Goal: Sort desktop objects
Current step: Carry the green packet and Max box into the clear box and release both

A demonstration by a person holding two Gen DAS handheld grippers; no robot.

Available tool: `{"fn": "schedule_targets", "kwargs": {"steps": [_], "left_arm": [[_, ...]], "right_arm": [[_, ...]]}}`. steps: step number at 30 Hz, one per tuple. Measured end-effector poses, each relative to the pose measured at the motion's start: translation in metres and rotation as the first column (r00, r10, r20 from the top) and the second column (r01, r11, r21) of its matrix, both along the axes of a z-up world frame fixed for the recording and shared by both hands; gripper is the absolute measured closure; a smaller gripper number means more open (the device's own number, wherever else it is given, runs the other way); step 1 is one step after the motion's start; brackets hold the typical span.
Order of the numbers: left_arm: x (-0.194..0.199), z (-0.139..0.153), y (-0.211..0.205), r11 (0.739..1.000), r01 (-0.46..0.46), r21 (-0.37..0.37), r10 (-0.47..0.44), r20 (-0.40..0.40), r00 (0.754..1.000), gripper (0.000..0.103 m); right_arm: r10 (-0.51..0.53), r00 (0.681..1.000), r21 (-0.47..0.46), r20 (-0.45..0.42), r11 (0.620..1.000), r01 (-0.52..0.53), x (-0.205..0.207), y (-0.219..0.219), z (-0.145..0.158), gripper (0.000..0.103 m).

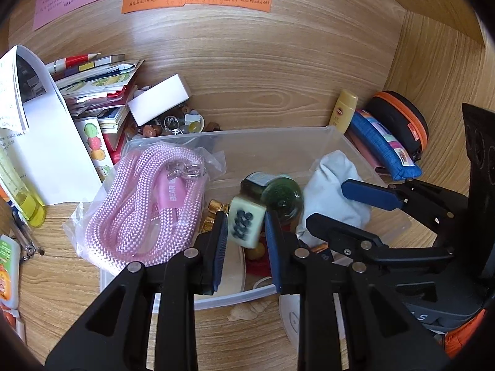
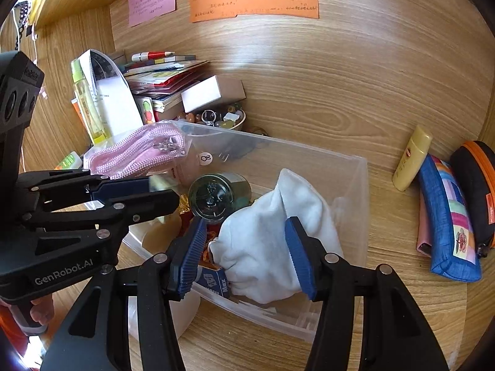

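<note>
Pale green mahjong tile (image 1: 246,223) upright in left claw (image 1: 244,232), long axis vertical

The left gripper (image 1: 246,228) points forward and down, its two blue-padded fingers (image 1: 216,247) drawn close together and clamped on a small pale tile. The right gripper (image 2: 247,247) sits just right of it, angled down likewise, its jaws set wider with the pads against either side of a white cloth. A thumb (image 2: 41,310) shows under the left gripper's handle
</note>
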State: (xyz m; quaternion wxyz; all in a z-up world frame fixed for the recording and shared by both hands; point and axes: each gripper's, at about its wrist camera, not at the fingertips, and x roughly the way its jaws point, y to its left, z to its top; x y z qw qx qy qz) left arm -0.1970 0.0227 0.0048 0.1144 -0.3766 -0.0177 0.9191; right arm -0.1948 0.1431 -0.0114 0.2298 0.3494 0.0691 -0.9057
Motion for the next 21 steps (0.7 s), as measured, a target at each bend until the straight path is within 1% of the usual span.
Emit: {"fn": "schedule_targets", "kwargs": {"steps": [2,7,9,10,11,13,15,16,17,18,19,21], "left_arm": [[0.001,0.002,-0.002,1.000,-0.002,0.008,0.002,-0.001,1.000,0.078],[0.008,0.010,-0.008,1.000,-0.011,0.018,0.011,-0.016,1.000,0.074],[0.014,0.015,-0.010,1.000,-0.024,0.014,0.025,-0.036,0.999,0.068],[0.016,0.016,-0.011,1.000,-0.026,0.018,0.026,-0.041,0.999,0.066],[0.020,0.020,-0.013,0.999,-0.032,0.025,0.033,-0.049,0.998,0.063],[0.025,0.024,-0.016,0.998,-0.052,0.022,0.053,-0.068,0.996,0.052],[0.033,0.030,-0.021,0.996,-0.085,0.009,0.086,-0.102,0.991,0.034],[0.037,0.033,-0.023,0.996,-0.093,0.011,0.094,-0.117,0.989,0.032],[0.041,0.036,-0.025,0.995,-0.096,0.018,0.097,-0.129,0.987,0.029],[0.046,0.039,-0.028,0.995,-0.098,0.023,0.100,-0.139,0.985,0.029],[0.049,0.041,-0.030,0.995,-0.100,0.026,0.103,-0.146,0.984,0.029],[0.057,0.045,-0.033,0.994,-0.112,0.021,0.114,-0.164,0.980,0.021]], "right_arm": [[0.000,1.000,-0.006,0.003,1.000,0.000,0.000,0.000,0.001,0.052],[0.001,1.000,-0.005,-0.004,1.000,-0.001,0.003,-0.002,0.004,0.047],[-0.004,1.000,-0.001,-0.017,1.000,0.004,0.007,-0.002,0.008,0.043],[-0.008,1.000,0.001,-0.028,1.000,0.008,0.010,-0.002,0.010,0.041],[-0.012,0.999,0.003,-0.037,1.000,0.012,0.013,-0.001,0.013,0.040],[-0.022,0.998,0.003,-0.051,1.000,0.022,0.017,0.001,0.018,0.036],[-0.039,0.997,-0.001,-0.069,0.999,0.039,0.023,0.004,0.024,0.030],[-0.045,0.996,-0.006,-0.076,0.999,0.044,0.026,0.005,0.026,0.026],[-0.051,0.995,-0.014,-0.082,0.999,0.050,0.029,0.007,0.029,0.024],[-0.059,0.995,-0.020,-0.086,0.998,0.057,0.033,0.009,0.032,0.020],[-0.064,0.994,-0.023,-0.091,0.998,0.063,0.036,0.009,0.034,0.018],[-0.071,0.992,-0.017,-0.100,0.997,0.069,0.042,0.008,0.037,0.018]]}}
